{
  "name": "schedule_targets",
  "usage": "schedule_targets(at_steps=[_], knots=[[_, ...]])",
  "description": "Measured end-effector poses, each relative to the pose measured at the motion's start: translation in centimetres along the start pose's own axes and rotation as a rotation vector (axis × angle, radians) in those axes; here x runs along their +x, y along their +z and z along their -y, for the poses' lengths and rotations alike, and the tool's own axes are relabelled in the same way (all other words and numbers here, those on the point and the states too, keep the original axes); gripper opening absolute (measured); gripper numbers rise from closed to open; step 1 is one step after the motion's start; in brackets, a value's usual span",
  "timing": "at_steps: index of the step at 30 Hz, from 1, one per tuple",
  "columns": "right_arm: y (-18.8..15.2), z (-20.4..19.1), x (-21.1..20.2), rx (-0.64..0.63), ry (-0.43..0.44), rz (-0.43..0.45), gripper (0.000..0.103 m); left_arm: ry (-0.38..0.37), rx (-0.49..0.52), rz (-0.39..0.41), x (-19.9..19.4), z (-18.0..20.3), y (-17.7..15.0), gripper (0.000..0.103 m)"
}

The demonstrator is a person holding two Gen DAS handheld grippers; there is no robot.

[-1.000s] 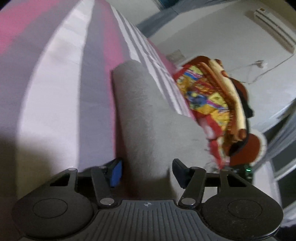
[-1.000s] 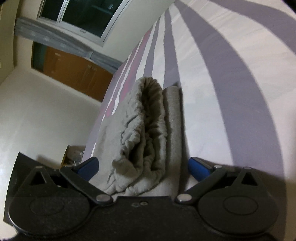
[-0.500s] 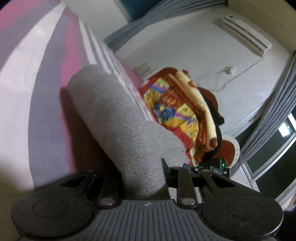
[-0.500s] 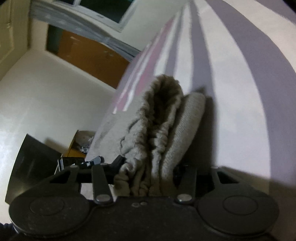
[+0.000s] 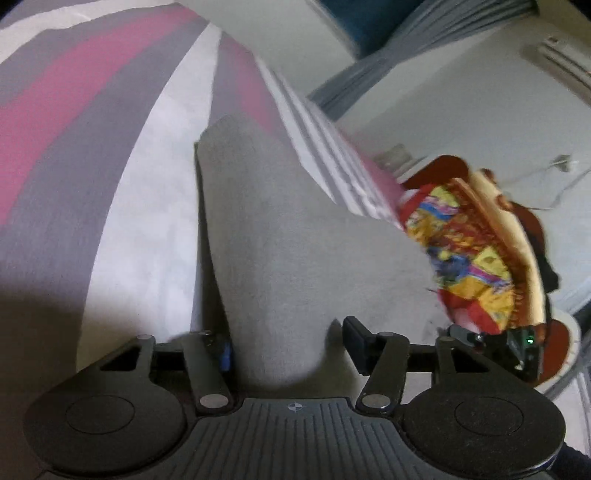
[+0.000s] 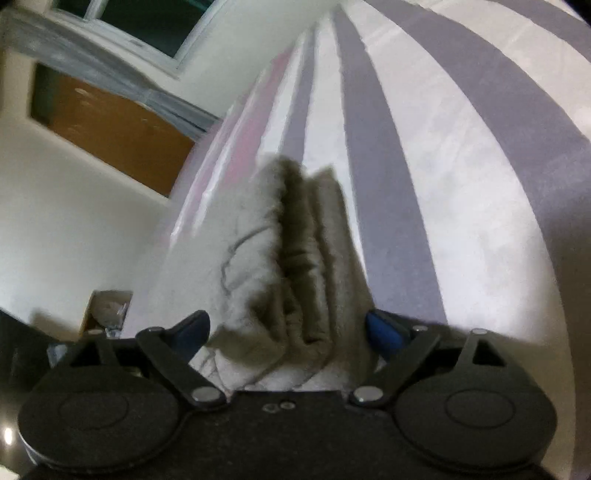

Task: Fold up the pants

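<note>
Grey pants (image 5: 280,236), folded into a thick bundle, lie on a bed sheet (image 5: 110,155) striped in pink, grey and white. In the left wrist view the left gripper (image 5: 286,345) has its jaws spread wide, the fold's smooth rounded edge running between them from six o'clock up toward twelve; the cloth lies against the blue-padded finger at seven o'clock, while the dark finger at five o'clock stands just clear of it — nothing is clamped. A colourful patterned blanket (image 5: 469,251) is heaped at three o'clock, just beyond the pants.

In the right wrist view the right gripper (image 6: 286,330) is likewise wide open, its blue pads (image 6: 382,332) flanking the layered, gathered end of the pants (image 6: 291,266) without pressing on it. The bundle stretches from six o'clock toward twelve along the sheet (image 6: 461,166). A window (image 6: 147,26) shows at eleven o'clock, with a brown cabinet (image 6: 122,136) at ten — both somewhat blurred.
</note>
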State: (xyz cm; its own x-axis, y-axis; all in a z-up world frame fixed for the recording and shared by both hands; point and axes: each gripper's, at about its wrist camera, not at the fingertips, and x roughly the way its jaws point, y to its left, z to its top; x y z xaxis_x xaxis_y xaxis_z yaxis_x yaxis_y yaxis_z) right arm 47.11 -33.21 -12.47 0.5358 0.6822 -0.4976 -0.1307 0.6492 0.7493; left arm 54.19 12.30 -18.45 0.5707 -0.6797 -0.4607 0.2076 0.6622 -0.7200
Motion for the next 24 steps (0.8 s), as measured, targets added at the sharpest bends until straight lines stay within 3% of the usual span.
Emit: schedule_targets(at_steps=[5, 8, 11, 15, 18, 24], knots=[[-2.2, 0.0, -2.6, -0.042, 0.028, 0.005, 0.092, 0.032, 0.060, 0.023, -2.9, 0.0, -2.4, 0.058], [-3.0, -0.2, -2.8, -0.127, -0.036, -0.009, 0.091, 0.103, 0.085, 0.043, -2.7, 1.1, -2.9, 0.060], [-2.7, -1.3, -2.1, -0.101, -0.091, 0.005, 0.096, 0.162, 0.115, 0.041, -2.4, 2.1, -3.5, 0.066], [-2.9, -3.0, -2.2, -0.111, -0.061, 0.051, 0.097, 0.212, 0.178, 0.037, -2.7, 3.6, -3.9, 0.069], [-3.1, -1.8, -0.9, -0.097, -0.097, 0.002, 0.095, 0.215, 0.169, 0.051, -2.8, 3.5, -4.0, 0.070], [-3.7, -2.5, -2.5, -0.088, -0.099, 0.030, 0.096, 0.284, 0.214, 0.081, -4.3, 5.4, -4.9, 0.070]])
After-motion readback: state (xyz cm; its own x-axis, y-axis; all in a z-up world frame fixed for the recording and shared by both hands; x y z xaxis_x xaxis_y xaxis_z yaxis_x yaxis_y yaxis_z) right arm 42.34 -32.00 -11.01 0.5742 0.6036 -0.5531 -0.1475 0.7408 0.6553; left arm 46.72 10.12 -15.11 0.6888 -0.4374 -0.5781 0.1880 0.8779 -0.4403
